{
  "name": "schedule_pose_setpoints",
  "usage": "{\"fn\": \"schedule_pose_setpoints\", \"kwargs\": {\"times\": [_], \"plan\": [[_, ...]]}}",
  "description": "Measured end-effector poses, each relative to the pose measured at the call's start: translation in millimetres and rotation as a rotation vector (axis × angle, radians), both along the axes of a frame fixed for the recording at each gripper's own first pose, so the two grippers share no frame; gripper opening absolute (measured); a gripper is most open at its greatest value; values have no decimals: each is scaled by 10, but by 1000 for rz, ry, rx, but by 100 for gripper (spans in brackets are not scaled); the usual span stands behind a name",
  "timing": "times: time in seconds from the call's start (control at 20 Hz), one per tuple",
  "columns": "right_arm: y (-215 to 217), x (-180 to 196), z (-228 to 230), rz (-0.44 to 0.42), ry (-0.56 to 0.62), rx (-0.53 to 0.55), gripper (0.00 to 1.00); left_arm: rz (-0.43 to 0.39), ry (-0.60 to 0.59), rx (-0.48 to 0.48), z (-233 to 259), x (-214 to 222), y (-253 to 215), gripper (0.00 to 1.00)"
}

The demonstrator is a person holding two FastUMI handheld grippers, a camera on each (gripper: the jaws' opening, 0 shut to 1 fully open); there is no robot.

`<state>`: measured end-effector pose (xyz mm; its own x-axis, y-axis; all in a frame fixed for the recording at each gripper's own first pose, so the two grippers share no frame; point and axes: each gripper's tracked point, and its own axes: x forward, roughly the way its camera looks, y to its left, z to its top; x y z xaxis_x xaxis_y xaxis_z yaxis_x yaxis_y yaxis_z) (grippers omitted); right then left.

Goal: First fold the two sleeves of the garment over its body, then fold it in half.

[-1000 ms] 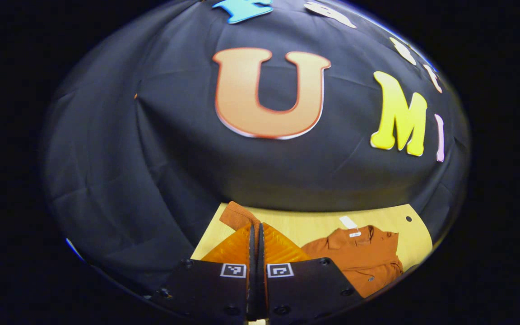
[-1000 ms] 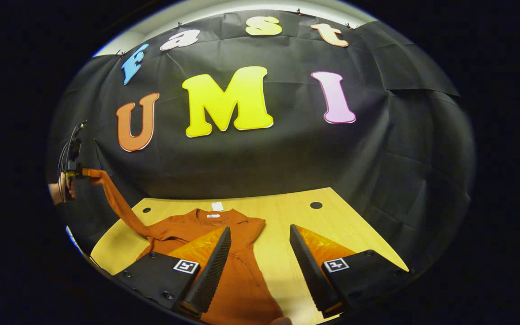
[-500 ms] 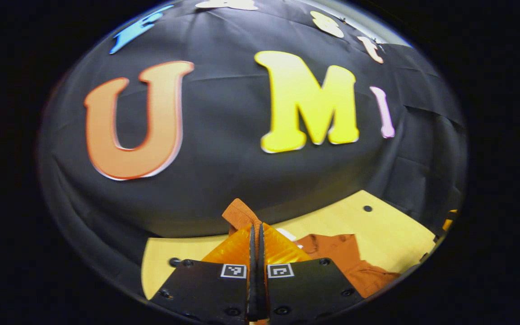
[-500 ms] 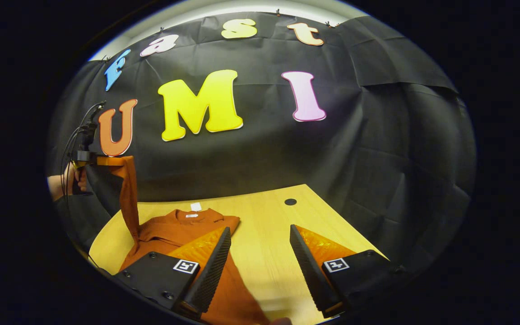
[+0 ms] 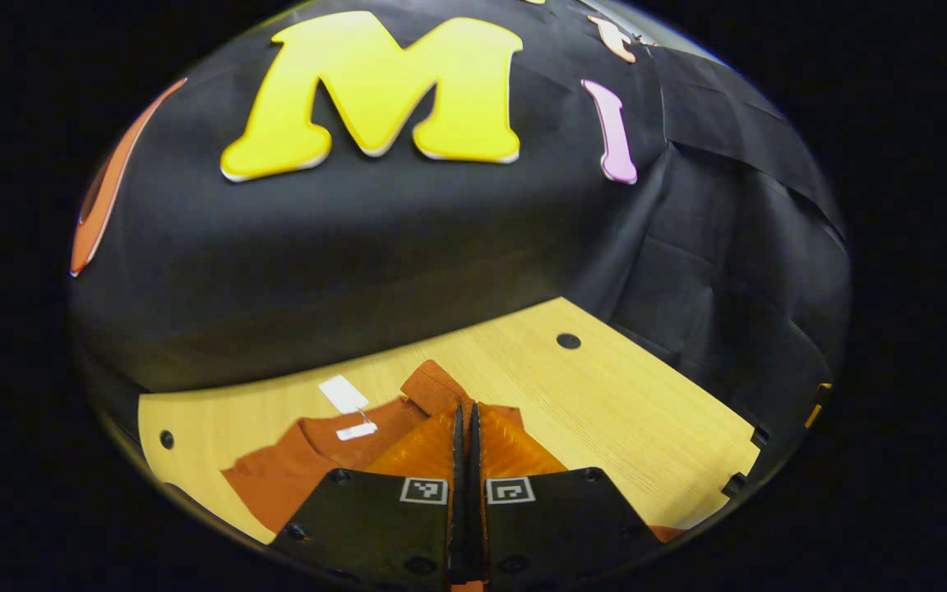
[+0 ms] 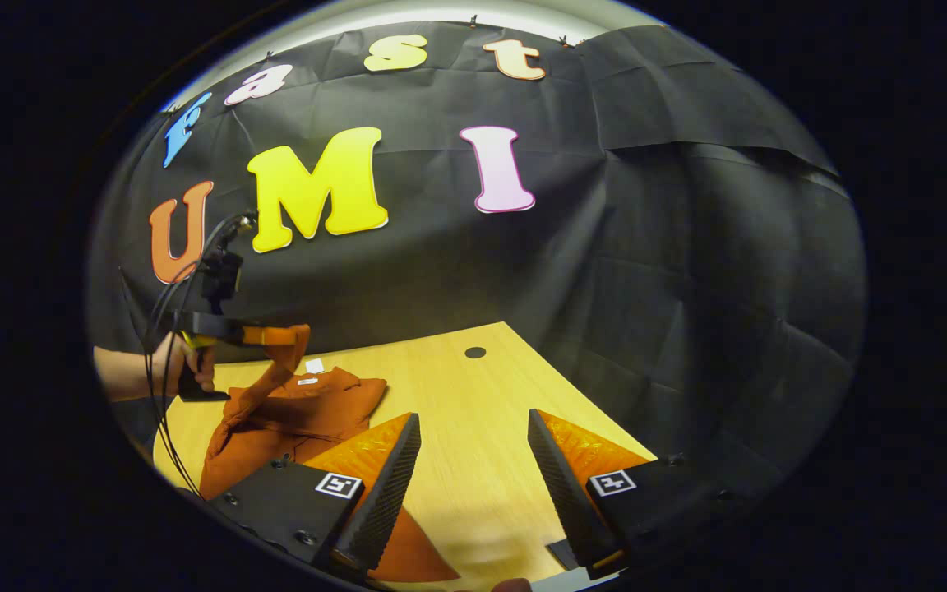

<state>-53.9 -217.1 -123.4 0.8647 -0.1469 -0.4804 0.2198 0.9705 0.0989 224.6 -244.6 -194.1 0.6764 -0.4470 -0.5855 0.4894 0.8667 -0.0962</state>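
The rust-orange garment (image 6: 293,415) lies on the wooden table (image 6: 473,427), at about 8 o'clock in the right gripper view, collar toward the wall. The left gripper (image 5: 465,415) is clamped on a sleeve cuff (image 5: 432,385), its fingers pressed together with the cloth poking out past the tips; from the right gripper view the sleeve (image 6: 264,382) hangs lifted above the body. The right gripper (image 6: 473,427) hovers low over bare table with its fingers spread wide — holding nothing. By my judgement the first sleeve fold is under way but not laid down; the second sleeve and the fold in half remain — I cannot tell how that other sleeve lies.
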Motion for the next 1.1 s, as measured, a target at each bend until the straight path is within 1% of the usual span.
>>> {"fn": "schedule_pose_setpoints", "kwargs": {"times": [0.05, 0.2, 0.4, 0.45, 0.5, 0.55, 0.6, 0.65, 0.7, 0.75, 0.85, 0.9, 1.0, 1.1], "plan": [[-51, -27, 8, -10, 3, -5, 83, 8, 14, 24, -144, -3, -61, 4], [-174, -116, -10, -33, 21, -18, 85, 24, 67, 88, -532, -39, -202, 6], [-294, -140, 33, -40, 31, -35, 83, 6, 82, 160, -789, -18, -348, 10], [-310, -131, 51, -35, 32, -44, 83, -8, 83, 162, -995, -241, -457, 14], [-326, -126, 65, -29, 33, -52, 84, -25, 87, 155, -890, -147, -534, 20], [-333, -110, 74, -24, 36, -55, 85, -39, 81, 126, -864, -165, -620, 44], [-328, -89, 79, -19, 38, -55, 83, -39, 68, 104, -796, -182, -686, 67], [-309, -63, 93, -12, 35, -56, 84, -33, 56, 89, -746, -191, -700, 68], [-279, -25, 106, 0, 30, -62, 84, -27, 48, 78, -661, -222, -711, 94], [-235, 25, 122, 15, 26, -67, 84, -22, 35, 65, -606, -236, -688, 91], [-111, 140, 169, 55, 7, -77, 84, 4, 6, 43, -406, -268, -609, 92], [-36, 210, 199, 76, -7, -80, 85, 22, -14, 17, -265, -282, -556, 92], [156, 379, 294, 118, -44, -74, 89, 59, -64, -19, 91, -319, -398, 93], [398, 566, 396, 168, -86, -66, 89, 99, -136, -40, 485, -332, -159, 94]]}}
